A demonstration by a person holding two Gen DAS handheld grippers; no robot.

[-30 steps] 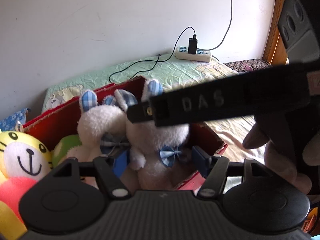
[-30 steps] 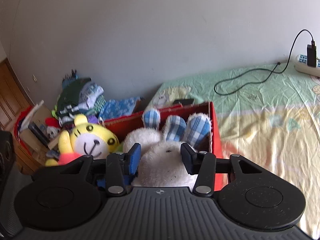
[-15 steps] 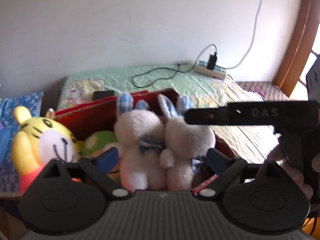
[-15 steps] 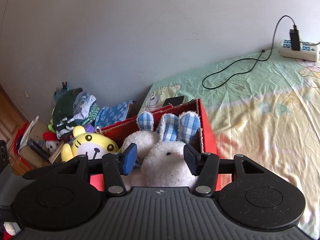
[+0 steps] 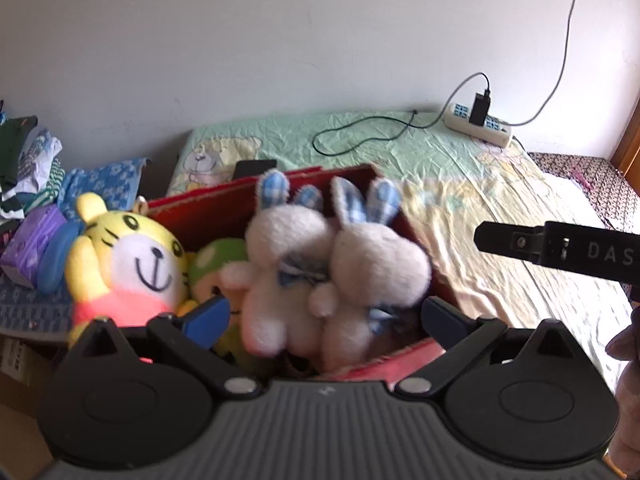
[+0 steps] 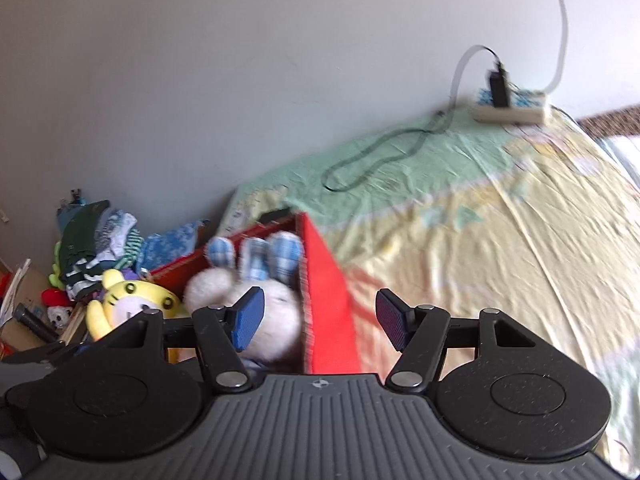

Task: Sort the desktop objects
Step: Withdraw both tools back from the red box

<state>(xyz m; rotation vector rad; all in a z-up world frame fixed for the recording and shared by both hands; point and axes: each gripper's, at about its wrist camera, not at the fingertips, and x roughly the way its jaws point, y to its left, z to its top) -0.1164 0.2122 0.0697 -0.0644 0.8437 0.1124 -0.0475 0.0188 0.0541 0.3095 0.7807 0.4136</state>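
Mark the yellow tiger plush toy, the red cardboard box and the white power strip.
yellow tiger plush toy (image 5: pixel 138 256): left wrist view, on its white face.
red cardboard box (image 6: pixel 326 300): right wrist view, on its outer side wall.
white power strip (image 5: pixel 478 126): left wrist view, on its casing.

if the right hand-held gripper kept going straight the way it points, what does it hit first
Most likely the right-hand wall of the red box, which sits between the open fingers of the right hand-held gripper. The white rabbit plush lies just left of that line, inside the box. The picture is blurred, so depth is uncertain.
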